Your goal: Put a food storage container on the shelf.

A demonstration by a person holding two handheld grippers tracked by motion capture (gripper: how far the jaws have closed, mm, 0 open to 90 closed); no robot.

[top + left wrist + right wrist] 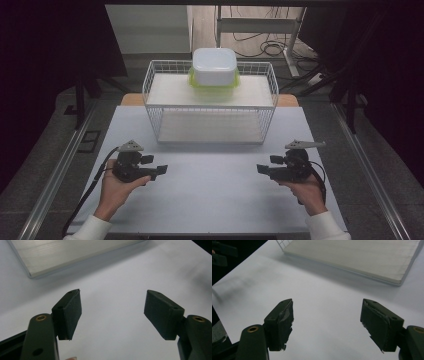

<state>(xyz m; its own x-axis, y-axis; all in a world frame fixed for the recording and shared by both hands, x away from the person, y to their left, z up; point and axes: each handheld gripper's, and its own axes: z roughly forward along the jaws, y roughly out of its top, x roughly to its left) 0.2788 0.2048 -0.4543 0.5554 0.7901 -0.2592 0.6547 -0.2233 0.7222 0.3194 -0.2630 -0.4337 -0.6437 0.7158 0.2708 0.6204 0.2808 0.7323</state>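
While nothing is gripped, the left gripper (161,171) and right gripper (261,169) are held with jaws spread above the white table (215,200), near the wire basket (210,107).

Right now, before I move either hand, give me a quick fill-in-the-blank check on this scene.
1. The lidded container sits on the wire rack's ____ shelf.
2. Both the left gripper and the right gripper have their jaws ____.
3. Between each gripper's jaws lies only the bare ____.

Missing words: top; open; table
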